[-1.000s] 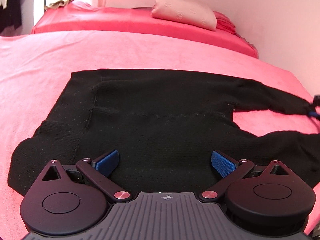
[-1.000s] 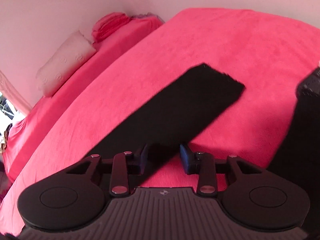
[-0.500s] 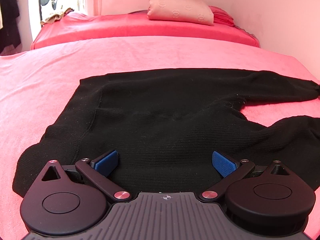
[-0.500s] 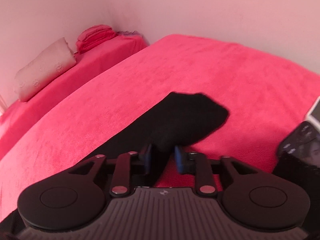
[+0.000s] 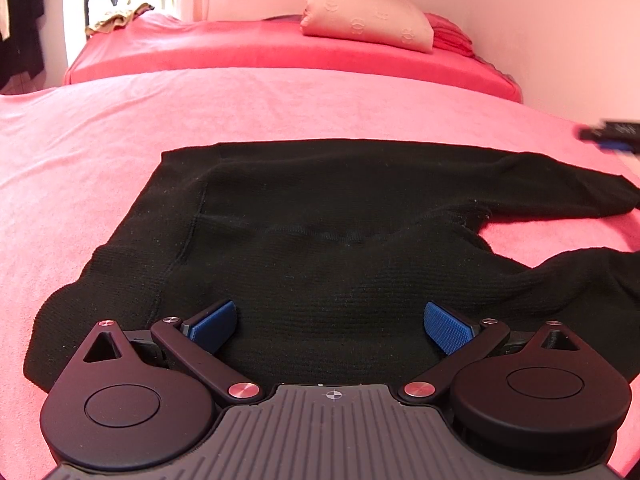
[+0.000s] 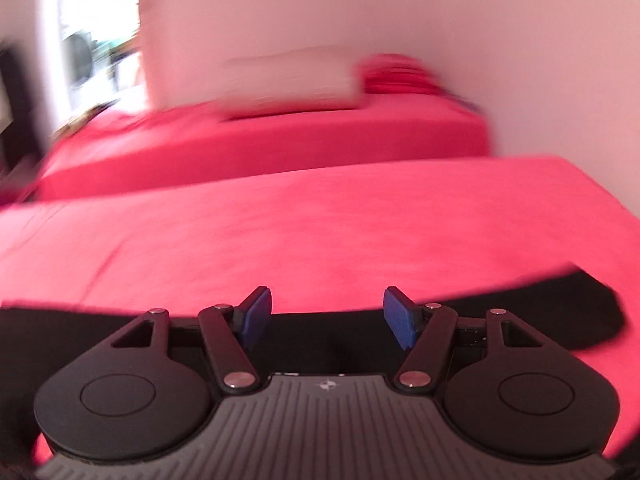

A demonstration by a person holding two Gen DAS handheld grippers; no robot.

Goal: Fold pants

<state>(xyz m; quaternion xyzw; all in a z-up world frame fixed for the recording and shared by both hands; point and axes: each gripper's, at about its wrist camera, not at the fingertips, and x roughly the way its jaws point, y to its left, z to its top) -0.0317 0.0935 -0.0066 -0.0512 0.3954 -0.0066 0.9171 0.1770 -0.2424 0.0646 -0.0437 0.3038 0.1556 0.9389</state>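
Note:
Black knit pants [image 5: 320, 232] lie on the pink bed cover, waist to the left, two legs running right; the far leg's end is folded back at the right. My left gripper [image 5: 331, 326] is open and empty, low over the pants' near edge. My right gripper [image 6: 327, 318] is open and empty, above a black leg [image 6: 540, 312]; this view is motion-blurred. It also shows at the right edge of the left wrist view [image 5: 612, 136].
A pink cover [image 5: 100, 152] spreads over the bed. A second red bed [image 5: 280, 52] stands behind with a beige pillow [image 5: 368, 22] and folded red cloth [image 5: 452, 38]. A wall runs along the right. Dark clothes [image 5: 20, 20] hang at far left.
My right gripper has let go of the leg end, opened and swung round fast to face the far bed. The far leg's end now lies folded back. My left gripper barely moved.

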